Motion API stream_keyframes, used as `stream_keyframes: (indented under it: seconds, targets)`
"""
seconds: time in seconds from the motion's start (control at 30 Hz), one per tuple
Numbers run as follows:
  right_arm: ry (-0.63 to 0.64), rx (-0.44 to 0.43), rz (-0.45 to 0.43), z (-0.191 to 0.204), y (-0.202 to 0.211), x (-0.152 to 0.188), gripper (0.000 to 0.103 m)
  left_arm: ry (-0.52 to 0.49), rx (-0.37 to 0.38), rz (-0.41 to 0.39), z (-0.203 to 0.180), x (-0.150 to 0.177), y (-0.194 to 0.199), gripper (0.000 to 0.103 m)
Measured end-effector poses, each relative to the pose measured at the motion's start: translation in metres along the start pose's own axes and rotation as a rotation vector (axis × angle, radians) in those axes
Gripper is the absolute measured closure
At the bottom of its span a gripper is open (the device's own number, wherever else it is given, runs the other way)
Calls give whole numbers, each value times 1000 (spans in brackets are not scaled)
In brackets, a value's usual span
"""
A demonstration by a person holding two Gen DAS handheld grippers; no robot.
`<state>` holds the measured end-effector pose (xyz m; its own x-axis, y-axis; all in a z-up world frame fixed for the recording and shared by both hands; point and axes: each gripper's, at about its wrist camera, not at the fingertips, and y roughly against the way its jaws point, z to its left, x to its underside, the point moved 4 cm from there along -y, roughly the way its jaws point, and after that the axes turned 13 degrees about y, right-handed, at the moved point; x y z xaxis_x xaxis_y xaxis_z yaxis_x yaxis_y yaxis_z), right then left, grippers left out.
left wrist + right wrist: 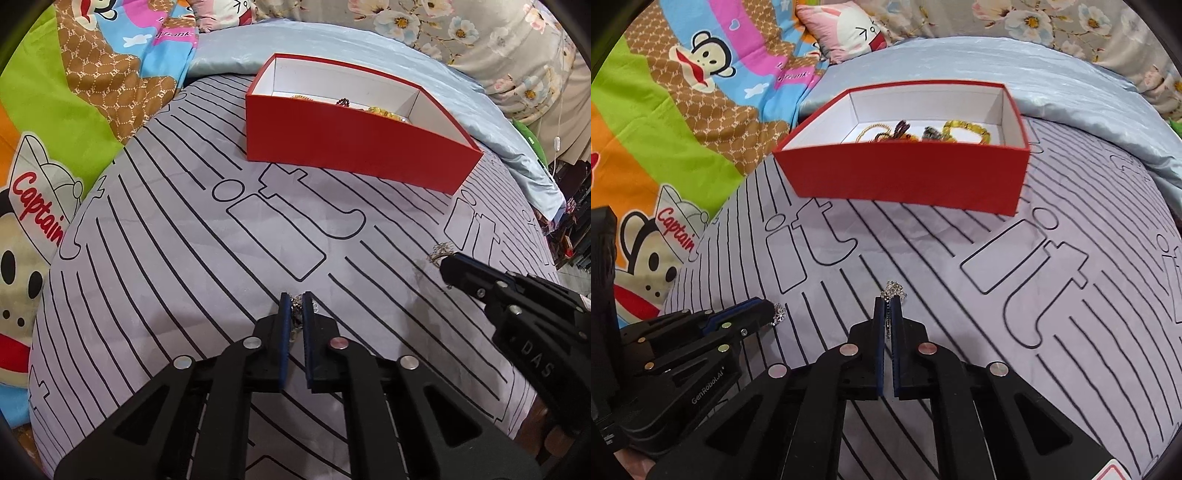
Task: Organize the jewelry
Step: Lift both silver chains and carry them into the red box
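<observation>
Silver glints at both tips: left claw (295, 301) pinched tight on a silver chain piece (297, 308), right claw (887, 303) clamped on a silver trinket (894, 288), both above the striped bedsheet (960, 295). Red box (905, 177) sits beyond, beads and gold pieces (960, 129) inside.

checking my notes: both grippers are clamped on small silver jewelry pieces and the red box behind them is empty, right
Not quite. The red box is not empty: the right wrist view shows beaded bracelets and other jewelry inside. The rest holds: the left gripper and right gripper are each shut on a silver jewelry piece.
</observation>
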<state>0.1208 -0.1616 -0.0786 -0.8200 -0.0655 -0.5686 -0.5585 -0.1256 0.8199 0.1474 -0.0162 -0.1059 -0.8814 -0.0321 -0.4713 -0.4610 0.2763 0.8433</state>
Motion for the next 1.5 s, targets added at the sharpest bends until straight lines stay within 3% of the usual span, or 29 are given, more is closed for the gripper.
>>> stream_keyframes:
  seconds: [0.5,0.73,1.2,1.5]
  targets:
    - [-58,18,-45,-26,25,0,100,15,27,-18,4,-7,17,100]
    - [-57,11,-86,-27,40,-10,100,18,64,-61,-4,-23,43,100]
    - [-13,33,-228,-42,80,-85,100,-49,127,-207,-58,-102,75,100]
    - [-8,51,-252,-60,66,-131,100,-77,129,-249,-89,-153,60,100]
